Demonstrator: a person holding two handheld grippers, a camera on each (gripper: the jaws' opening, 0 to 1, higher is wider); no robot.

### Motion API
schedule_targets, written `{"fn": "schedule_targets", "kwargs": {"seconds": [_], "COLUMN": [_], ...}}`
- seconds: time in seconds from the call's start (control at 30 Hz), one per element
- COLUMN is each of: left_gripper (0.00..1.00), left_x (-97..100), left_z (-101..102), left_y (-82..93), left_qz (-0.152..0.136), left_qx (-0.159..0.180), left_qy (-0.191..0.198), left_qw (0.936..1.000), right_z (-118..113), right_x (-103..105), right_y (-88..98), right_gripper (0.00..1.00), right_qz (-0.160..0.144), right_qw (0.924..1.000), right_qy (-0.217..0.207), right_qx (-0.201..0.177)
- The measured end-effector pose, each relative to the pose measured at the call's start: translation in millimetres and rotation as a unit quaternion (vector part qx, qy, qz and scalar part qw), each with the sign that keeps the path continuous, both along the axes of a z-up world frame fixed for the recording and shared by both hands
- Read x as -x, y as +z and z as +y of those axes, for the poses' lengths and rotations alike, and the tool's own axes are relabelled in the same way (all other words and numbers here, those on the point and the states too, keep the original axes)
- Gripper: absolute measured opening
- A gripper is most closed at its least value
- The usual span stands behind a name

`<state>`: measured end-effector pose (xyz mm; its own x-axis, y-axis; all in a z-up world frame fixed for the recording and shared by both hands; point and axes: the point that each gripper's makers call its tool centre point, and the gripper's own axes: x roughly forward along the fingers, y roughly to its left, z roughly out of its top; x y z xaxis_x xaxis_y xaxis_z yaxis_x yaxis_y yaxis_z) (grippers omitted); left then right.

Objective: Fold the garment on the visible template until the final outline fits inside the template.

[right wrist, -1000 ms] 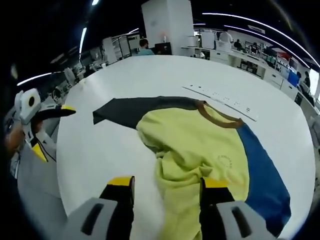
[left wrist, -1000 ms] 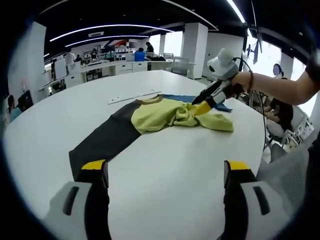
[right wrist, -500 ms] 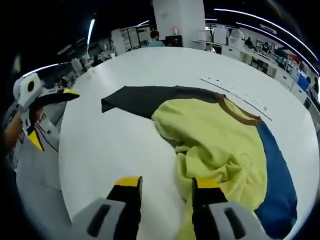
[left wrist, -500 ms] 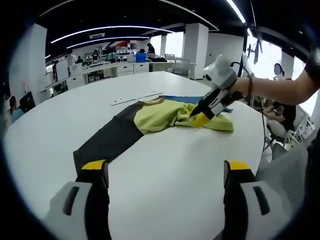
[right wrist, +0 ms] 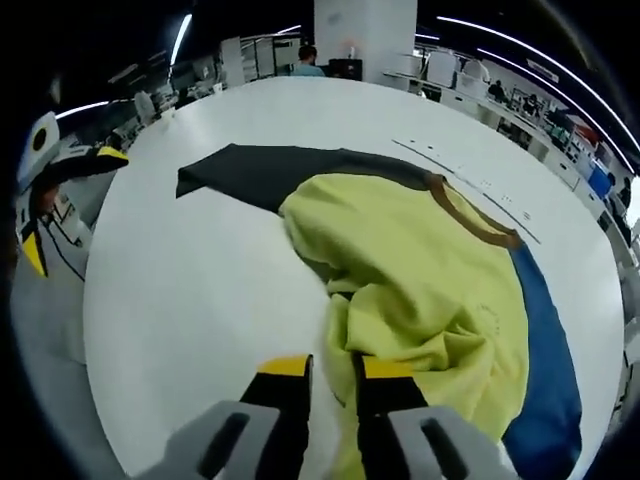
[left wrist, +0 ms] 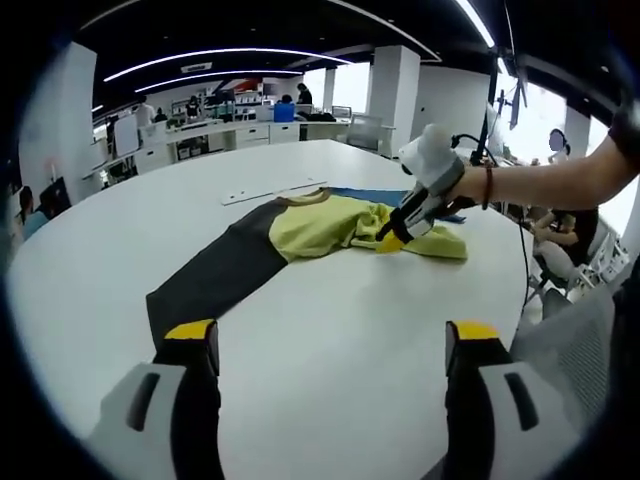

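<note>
right gripper point(right wrist: 332, 367) has its two yellow-tipped jaws drawn nearly together over the near hem of the shirt point(right wrist: 420, 290), with a fold of yellow cloth running between them; whether the cloth is truly pinched i cannot tell. in the left gripper view this same gripper point(left wrist: 392, 238) comes in from the right, held by a hand point(left wrist: 462, 183) on a bare forearm, its tips pressed down into the bunched yellow fabric at the shirt's point(left wrist: 330, 225) near edge.

left gripper point(left wrist: 330, 340) is spread wide, its jaws far apart and holding nothing, hovering over bare table point(left wrist: 330, 330) just short of the dark sleeve's end. in the right gripper view it point(right wrist: 60, 170) shows at the left edge, off the side of the table point(right wrist: 190, 290).

the shirt lies on the round white table, partly crumpled. it has a yellow body, one dark grey sleeve point(right wrist: 270, 175) stretched out flat towards the left gripper, a blue sleeve point(right wrist: 550, 340) on the opposite side, and a brown collar point(right wrist: 470, 215). the yellow middle is rucked up into loose folds where the right gripper meets it. a thin white strip point(right wrist: 470, 185) with small marks lies on the table just beyond the collar.

behind the table are desks and people point(left wrist: 290, 100) in an open office.
</note>
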<state>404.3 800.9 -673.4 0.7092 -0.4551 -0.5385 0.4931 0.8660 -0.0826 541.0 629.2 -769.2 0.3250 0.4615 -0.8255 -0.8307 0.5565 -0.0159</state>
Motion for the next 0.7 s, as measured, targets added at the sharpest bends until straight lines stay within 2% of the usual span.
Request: {"fn": "schedule_targets", "kwargs": {"seconds": [0.13, 0.3, 0.7], "left_gripper": [0.91, 0.91, 0.91], "left_x": [1.7, 0.8, 2.7], "left_z": [0, -1, -9], "left_y": [-1.6, -0.3, 5.0], "left_qz": [0.004, 0.001, -0.007], "left_qx": [-0.002, 0.003, 0.010], "left_qy": [-0.002, -0.002, -0.016], "left_qw": [1.0000, 1.0000, 0.9998], "right_z": [-3, -5, -3], "right_x": [-4, -5, 14], "right_y": [-2.6, -1.4, 27.8], "right_gripper": [0.04, 0.00, 0.00], "right_qz": [-0.008, 0.000, 0.011], "right_qw": [1.0000, 0.9996, 0.9984], "right_qy": [-0.004, -0.027, -0.033], "right_qx": [0.002, -0.012, -0.044]}}
